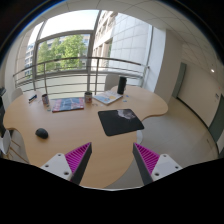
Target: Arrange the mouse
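Note:
A small black mouse lies on the light wooden table, well beyond my left finger and to its left. A dark mouse pad lies near the table's right front edge, beyond and between my fingers. My gripper is held high above the table's front part. Its fingers, with magenta pads, stand wide apart with nothing between them.
At the table's back lie a colourful book, a can, a white keyboard or papers and a dark cylinder. A railing and windows are behind. Grey floor is to the right.

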